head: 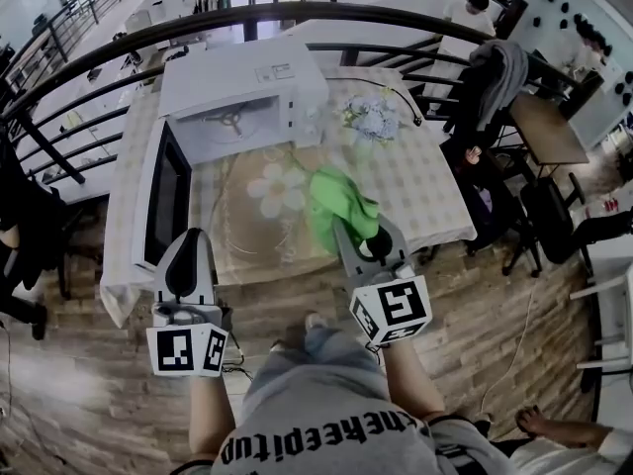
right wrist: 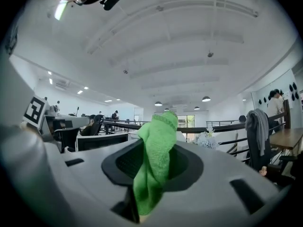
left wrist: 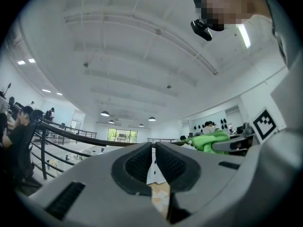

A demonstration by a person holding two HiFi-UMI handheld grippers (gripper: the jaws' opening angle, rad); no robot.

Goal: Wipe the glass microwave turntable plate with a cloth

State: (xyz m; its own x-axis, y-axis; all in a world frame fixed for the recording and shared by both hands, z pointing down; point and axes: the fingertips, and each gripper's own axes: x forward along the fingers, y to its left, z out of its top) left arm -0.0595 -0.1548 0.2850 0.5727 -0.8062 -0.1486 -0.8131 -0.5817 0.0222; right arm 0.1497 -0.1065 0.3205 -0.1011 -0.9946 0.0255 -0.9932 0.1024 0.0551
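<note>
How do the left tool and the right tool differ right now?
The left tool is shut on nothing; the right tool is shut on the green cloth. The left tool sits by the open microwave door, the right tool farther right over the table. Both point forward.

A checked-cloth table [head: 425, 201] stands on wood-plank floor [head: 89, 384]. Beyond the table curves a black railing [head: 297, 10]; right of it, dark chairs [head: 542, 221]; above, a white ceiling [right wrist: 189, 41].
</note>
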